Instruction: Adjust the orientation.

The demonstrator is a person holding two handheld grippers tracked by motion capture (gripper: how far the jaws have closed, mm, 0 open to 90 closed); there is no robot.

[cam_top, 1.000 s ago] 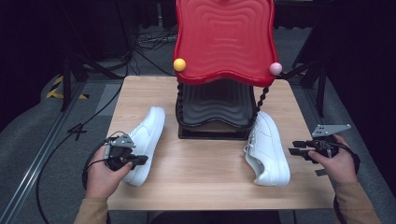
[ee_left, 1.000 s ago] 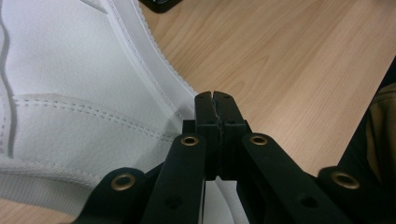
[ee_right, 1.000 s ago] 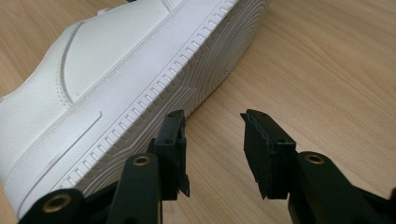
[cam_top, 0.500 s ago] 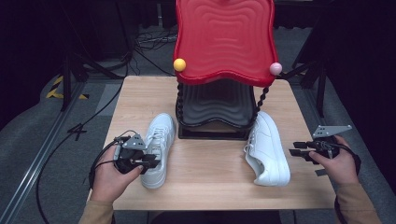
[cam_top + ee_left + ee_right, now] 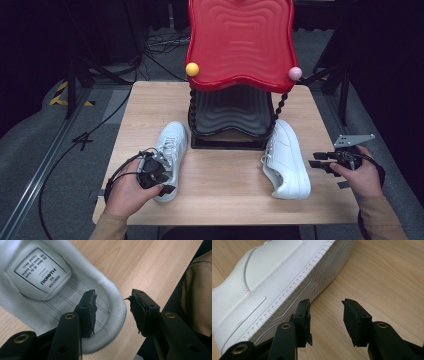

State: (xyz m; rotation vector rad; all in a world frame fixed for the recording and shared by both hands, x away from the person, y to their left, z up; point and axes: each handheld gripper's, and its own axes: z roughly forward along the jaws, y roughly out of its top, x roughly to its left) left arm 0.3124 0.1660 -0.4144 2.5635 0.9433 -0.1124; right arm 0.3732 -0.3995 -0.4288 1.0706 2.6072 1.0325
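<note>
1. Compared with a second ago, the left shoe has been swung round on the table: it lay slanted with its toe angled toward the rack, and it is now seen straighter, toe toward the black base of the rack, nearer the table's middle.
2. The left gripper has been carried along with the shoe's heel, inward from the table's left edge.
3. The right shoe and the right gripper are seen where they were in the earlier pictures.
4. The left gripper's jaws have just been opening. In the left gripper view they stand moderately apart, astride the padded heel rim of the left shoe: one jaw is inside the shoe over the insole, the other outside over the wood. The rim lies between them, and the pads are not seen pressing on it.
5. The right gripper's jaws are likewise parted and nothing is held. They are level over bare table, just beside the ribbed sole of the right shoe, which lies tipped on its side to the right of the rack.
6. A red wavy shelf is seen on top of the rack.
</note>
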